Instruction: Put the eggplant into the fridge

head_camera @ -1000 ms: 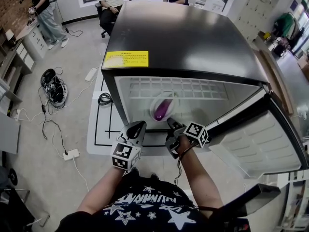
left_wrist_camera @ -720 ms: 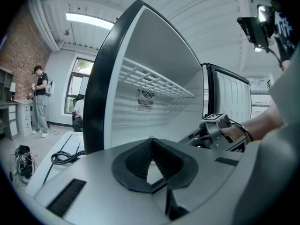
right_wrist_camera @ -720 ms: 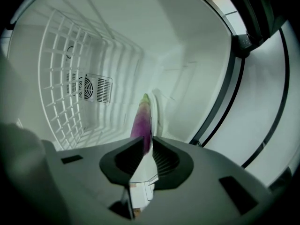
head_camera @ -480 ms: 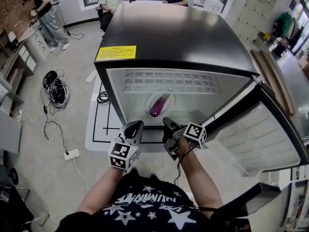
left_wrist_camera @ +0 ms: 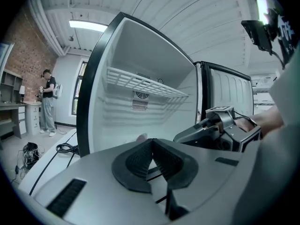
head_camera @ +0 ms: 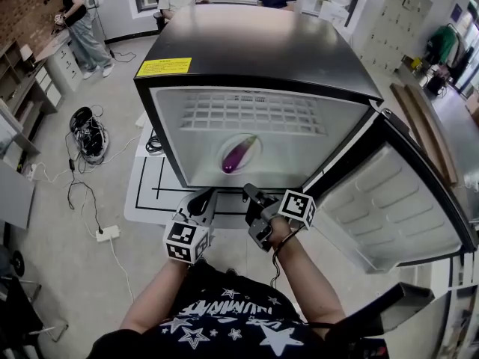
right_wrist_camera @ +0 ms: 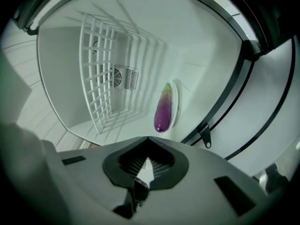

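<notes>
Lying on a white plate inside the open fridge, the eggplant.
Left gripper and right gripper pinched closed, empty; plate's rim barely discernible.

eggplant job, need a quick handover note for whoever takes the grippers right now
Left gripper: jaws together, empty, held outside the fridge opening.
Right gripper: jaws together, empty, pointed into the fridge.
Eggplant: lying on a white plate on the fridge floor, below the wire shelf.
Done: eggplant is inside and released.
Left: the door stands open on the right; closing it is probably the last step.
</notes>
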### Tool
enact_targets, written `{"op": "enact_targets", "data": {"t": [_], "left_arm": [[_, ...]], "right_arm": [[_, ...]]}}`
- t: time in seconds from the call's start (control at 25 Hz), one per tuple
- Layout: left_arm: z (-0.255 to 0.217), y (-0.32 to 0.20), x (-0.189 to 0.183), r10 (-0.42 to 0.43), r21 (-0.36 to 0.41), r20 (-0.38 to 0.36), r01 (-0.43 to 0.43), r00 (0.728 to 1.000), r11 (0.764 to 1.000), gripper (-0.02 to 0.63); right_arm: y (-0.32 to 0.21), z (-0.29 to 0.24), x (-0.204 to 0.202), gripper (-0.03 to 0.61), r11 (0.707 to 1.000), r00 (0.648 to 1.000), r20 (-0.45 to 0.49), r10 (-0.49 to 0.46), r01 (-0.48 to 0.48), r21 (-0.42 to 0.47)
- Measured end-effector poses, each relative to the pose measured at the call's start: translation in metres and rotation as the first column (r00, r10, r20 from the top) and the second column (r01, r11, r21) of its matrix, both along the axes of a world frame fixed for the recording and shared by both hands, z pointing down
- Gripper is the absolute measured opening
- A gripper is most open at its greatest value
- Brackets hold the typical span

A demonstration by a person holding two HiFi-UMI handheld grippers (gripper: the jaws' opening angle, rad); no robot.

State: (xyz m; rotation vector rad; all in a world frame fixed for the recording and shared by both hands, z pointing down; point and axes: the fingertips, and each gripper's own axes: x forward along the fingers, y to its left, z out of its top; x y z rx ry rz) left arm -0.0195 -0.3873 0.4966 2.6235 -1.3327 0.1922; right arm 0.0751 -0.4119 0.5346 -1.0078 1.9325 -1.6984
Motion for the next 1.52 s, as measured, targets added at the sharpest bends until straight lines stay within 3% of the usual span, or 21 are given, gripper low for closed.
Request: {"op": "enact_targets", "data": {"t": [0.4,0.76,1.52], "left_arm": [[0.000,0.018,-0.002,-0.064,0.005,0.000,0.064,0.998,0.998,0.009],[-0.006,0.027,0.001,-0.042,0.005,-0.004,0.042,0.999,0.999,0.009],[0.003,0.143,-0.079,-0.055,-0.045,-0.007,0.055,0.998,0.997,0.009]], "right_arm": [[0.017,-0.006,-0.010,0.006,0.993,0.994,-0.016,-0.106,0.106,0.050],[0.034,-0.009,-0.022,0.006,0.990,0.992,-0.014,-0.127,0.127,0.060],[0.150,0.003,-0.095,0.006,0.991,0.991,-0.009,-0.133,0.133,0.009]]}}
